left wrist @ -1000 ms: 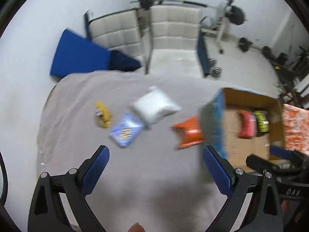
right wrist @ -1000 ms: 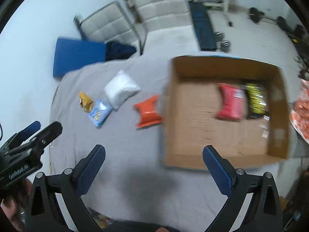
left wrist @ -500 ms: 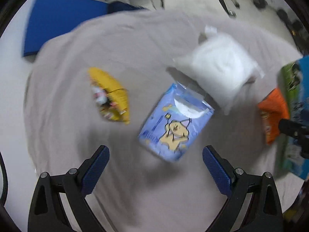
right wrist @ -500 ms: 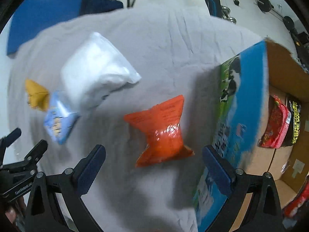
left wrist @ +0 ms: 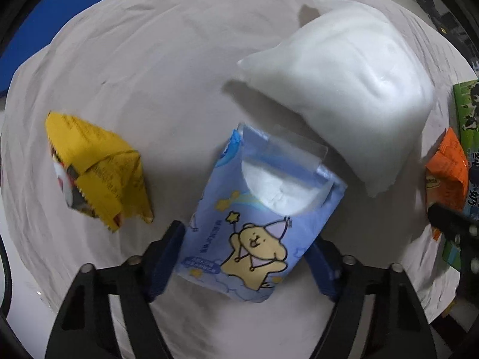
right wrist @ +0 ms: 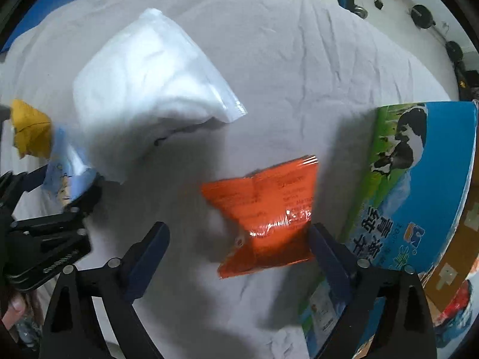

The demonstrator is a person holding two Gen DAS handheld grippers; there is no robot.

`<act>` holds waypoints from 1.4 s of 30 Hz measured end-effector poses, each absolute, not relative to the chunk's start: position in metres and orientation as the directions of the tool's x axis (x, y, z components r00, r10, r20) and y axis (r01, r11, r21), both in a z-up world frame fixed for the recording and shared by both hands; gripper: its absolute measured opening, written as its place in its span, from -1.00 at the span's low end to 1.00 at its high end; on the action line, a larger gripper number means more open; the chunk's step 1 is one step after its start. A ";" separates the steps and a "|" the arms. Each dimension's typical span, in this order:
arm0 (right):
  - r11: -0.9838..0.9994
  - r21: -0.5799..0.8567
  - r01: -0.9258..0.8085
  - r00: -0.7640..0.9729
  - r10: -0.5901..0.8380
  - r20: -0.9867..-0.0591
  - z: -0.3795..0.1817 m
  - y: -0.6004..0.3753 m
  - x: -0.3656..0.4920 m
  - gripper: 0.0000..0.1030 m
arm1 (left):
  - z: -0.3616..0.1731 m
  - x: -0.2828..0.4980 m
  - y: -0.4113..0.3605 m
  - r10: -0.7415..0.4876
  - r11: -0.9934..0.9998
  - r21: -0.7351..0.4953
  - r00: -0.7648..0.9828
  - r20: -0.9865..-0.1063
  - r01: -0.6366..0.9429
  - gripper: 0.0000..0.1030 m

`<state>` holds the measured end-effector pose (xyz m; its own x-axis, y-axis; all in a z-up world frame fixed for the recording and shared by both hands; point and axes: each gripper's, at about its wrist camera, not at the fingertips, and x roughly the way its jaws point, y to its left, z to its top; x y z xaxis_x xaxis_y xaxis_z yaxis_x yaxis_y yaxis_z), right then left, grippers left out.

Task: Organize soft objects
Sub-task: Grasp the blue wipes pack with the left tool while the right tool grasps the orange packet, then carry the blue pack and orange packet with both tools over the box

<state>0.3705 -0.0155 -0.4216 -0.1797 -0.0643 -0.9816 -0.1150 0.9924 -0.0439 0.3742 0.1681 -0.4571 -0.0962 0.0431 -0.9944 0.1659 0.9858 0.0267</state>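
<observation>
My left gripper [left wrist: 248, 261] is open, its fingers on either side of a blue cartoon wipes pack [left wrist: 257, 233] lying on the grey sheet. A yellow snack bag [left wrist: 98, 176] lies to its left and a white pillow bag [left wrist: 344, 89] behind it. My right gripper [right wrist: 236, 257] is open, its fingers on either side of an orange snack bag [right wrist: 266, 209]. The right finger is close to the printed cardboard box wall [right wrist: 413, 185]. The left gripper [right wrist: 45, 233] shows at the left edge of the right wrist view.
The box holds a red packet [right wrist: 455, 305] at the lower right. The grey sheet [right wrist: 299, 59] covers the bed. A blue mat [left wrist: 45, 24] and gym weights [right wrist: 422, 15] lie beyond the bed.
Both grippers have dropped low onto the bed. The left one now straddles the blue pack and its jaws have narrowed. The right one now straddles the orange bag.
</observation>
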 end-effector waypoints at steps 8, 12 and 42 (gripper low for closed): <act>0.998 -0.041 -0.042 -0.224 -0.049 -0.973 -0.445 -0.022 0.383 0.64 | -0.457 0.340 0.208 -0.107 0.987 -0.088 -0.143 -0.984 -0.137 0.16; 0.997 0.056 -0.060 -0.214 0.042 -0.976 -0.433 -0.016 0.377 0.64 | -0.458 0.322 0.214 -0.184 0.964 -0.150 -0.142 -0.973 -0.220 0.17; 0.997 0.079 0.018 -0.157 0.081 -0.984 -0.445 -0.008 0.322 -0.22 | -0.412 0.295 0.153 -0.106 0.976 -0.097 -0.034 -0.994 -0.195 -0.15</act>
